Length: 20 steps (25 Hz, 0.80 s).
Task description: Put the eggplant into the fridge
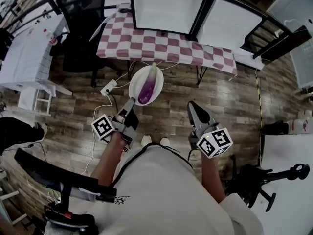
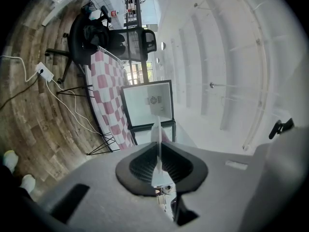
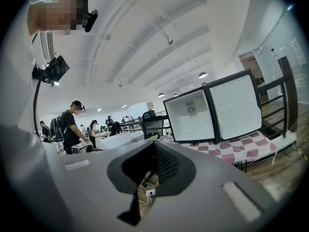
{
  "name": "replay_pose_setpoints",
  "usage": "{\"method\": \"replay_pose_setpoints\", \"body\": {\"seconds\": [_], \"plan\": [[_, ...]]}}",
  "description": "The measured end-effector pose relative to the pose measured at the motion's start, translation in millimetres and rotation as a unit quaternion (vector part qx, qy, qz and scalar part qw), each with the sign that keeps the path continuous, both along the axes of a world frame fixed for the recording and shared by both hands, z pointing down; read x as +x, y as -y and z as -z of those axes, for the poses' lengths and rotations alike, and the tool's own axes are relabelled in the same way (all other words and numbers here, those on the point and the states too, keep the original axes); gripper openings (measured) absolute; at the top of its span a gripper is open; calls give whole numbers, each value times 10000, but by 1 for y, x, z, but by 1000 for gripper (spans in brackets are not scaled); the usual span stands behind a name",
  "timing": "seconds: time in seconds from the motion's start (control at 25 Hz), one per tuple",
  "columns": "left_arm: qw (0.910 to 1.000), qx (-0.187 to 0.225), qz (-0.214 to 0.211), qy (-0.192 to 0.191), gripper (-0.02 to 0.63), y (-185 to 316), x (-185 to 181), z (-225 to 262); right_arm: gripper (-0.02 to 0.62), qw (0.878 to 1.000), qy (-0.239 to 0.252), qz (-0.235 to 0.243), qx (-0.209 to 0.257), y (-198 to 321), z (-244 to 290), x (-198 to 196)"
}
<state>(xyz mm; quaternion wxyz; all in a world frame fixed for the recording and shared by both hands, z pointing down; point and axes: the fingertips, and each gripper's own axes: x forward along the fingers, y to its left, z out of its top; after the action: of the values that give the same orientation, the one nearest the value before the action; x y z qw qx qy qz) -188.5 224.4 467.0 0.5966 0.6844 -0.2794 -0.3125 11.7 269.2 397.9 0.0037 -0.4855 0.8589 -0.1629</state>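
With the left gripper (image 1: 131, 104) pinching the plate (image 1: 159, 84) that carried the eggplant (image 1: 146, 88) and the right gripper (image 1: 193, 109) shut empty, the open fridge (image 1: 166, 9) at 12 o'clock was not yet loaded.

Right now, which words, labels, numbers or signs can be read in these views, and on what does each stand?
No text is readable.
The left marker cube and the right marker cube: square black-and-white patterns, no letters.
The round emblem on the back wall of the fridge: too blurred.
The small dark print on the person's white shirt: too small.
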Motion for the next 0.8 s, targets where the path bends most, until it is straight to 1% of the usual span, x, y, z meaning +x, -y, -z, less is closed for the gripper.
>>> {"method": "replay_pose_setpoints", "body": {"seconds": [0.12, 0.44, 0.8], "plan": [[10000, -12, -63, 35, 34, -1, -6, -5, 6, 10000, -6, -78, -8, -2, -2, -5], [9999, -1, -169, -34, 32, -2, -20, -10, 6, 9996, -104, -235, -72, -10, -7, -18], [9998, -7, -216, -5, 34, -6, -38, -15, 6, 9996, -147, -232, -113, -12, -9, -38]]}}
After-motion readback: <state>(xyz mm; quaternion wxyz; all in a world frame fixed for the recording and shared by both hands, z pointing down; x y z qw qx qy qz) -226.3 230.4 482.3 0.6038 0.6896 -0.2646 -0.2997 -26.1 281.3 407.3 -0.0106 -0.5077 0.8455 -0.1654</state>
